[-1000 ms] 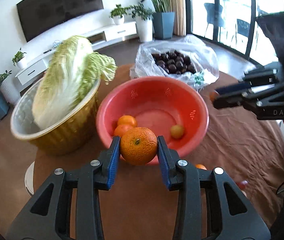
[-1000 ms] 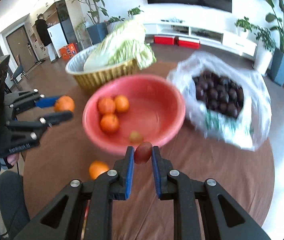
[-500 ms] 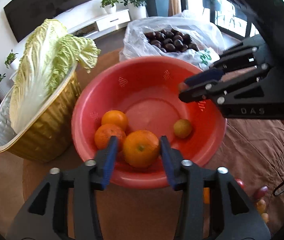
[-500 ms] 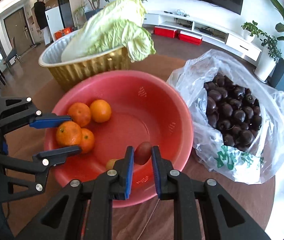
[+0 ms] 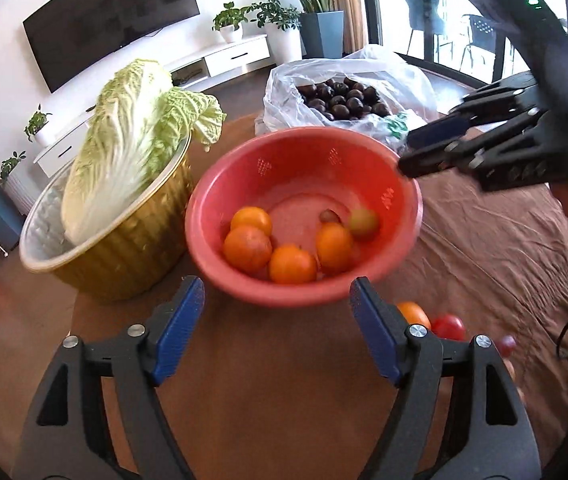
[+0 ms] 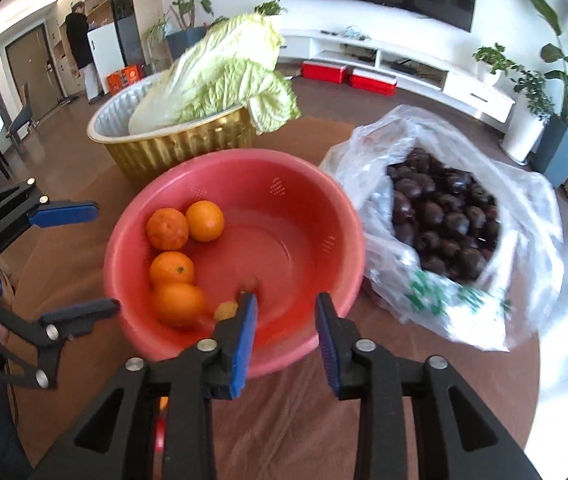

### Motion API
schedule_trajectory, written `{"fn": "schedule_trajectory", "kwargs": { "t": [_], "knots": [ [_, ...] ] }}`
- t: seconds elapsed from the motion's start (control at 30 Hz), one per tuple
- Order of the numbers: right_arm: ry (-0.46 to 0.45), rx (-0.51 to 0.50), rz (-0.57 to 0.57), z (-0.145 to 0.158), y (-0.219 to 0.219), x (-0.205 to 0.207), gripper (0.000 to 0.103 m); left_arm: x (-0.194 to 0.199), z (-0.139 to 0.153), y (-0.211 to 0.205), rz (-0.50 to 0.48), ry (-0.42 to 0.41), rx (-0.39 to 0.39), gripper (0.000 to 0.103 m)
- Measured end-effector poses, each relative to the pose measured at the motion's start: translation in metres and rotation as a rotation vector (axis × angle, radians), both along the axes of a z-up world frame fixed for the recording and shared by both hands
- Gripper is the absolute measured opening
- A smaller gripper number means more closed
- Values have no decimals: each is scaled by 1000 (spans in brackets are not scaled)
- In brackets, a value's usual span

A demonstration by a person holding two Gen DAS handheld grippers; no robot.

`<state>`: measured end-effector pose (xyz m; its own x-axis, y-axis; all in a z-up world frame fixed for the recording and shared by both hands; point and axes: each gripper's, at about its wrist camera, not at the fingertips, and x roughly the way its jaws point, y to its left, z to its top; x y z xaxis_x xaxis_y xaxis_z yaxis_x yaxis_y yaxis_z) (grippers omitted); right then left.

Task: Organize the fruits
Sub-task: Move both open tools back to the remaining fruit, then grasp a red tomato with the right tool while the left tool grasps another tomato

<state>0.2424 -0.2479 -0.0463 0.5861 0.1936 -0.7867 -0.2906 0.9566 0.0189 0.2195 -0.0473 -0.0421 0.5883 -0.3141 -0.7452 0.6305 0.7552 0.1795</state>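
A red basin [image 5: 400, 184] [image 6: 324, 188] on the brown tablecloth holds several oranges [image 5: 292, 265] [image 6: 171, 268], a small red tomato [image 5: 328, 216] [image 6: 250, 283] and a yellowish tomato [image 5: 364, 222] [image 6: 225, 311]. My left gripper [image 5: 277, 316] [image 6: 71, 262] hovers at the basin's near rim, its jaws opening with nothing between them. My right gripper [image 6: 286, 314] [image 5: 424, 152] hangs over the opposite rim. Its jaws are opening too and hold nothing; the small red tomato lies in the basin just beyond its left finger.
A gold bowl [image 5: 123, 248] [image 6: 187, 148] with a napa cabbage [image 5: 123, 148] stands beside the basin. A clear plastic bag of dark fruit [image 5: 344, 100] [image 6: 440, 216] lies behind it. A loose orange [image 5: 414, 312] and small tomatoes [image 5: 448, 326] lie on the cloth near my left gripper.
Both grippers opened. The orange left my left gripper and the small red tomato left my right; both now lie in the basin. Both grippers drew back from over the basin.
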Motion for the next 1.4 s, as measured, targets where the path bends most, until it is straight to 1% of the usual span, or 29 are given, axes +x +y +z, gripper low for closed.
{"fn": "schedule_trajectory", "kwargs": {
  "t": [0.07, 0.13, 0.23, 0.3, 0.43, 0.57, 0.7, 1.07, 1.1, 1.13, 1.2, 1.4],
  "knots": [
    [-17, 42, -8, 6, -8, -24, 38, -15, 0, 8, 1, 12, -14, 75],
    [-6, 89, -4, 4, -11, -42, 42, -32, -2, 13, -6, 29, -29, 79],
    [34, 122, 13, -12, -10, -72, 43, -62, -13, 14, -23, 53, -23, 80],
    [78, 145, 31, -25, -6, -87, 42, -77, -19, 13, -31, 66, -20, 80],
    [118, 154, 67, -42, 9, -101, 42, -109, -29, 16, -33, 92, -20, 80],
    [132, 176, 99, -47, 23, -98, 42, -126, -31, 17, -46, 94, -15, 80],
    [146, 178, 113, -50, 35, -88, 42, -131, -33, 21, -40, 100, -23, 80],
    [207, 135, 116, -66, 51, -64, 41, -118, -38, 25, -35, 121, -39, 80],
    [209, 131, 117, -68, 53, -63, 40, -117, -38, 24, -39, 122, -39, 80],
    [201, 127, 122, -67, 54, -64, 35, -118, -38, 23, -45, 123, -38, 80],
    [202, 121, 131, -67, 55, -65, 33, -117, -39, 20, -56, 126, -32, 80],
    [199, 147, 121, -65, 46, -72, 32, -112, -41, 6, -116, 137, -21, 80]
  ]
}}
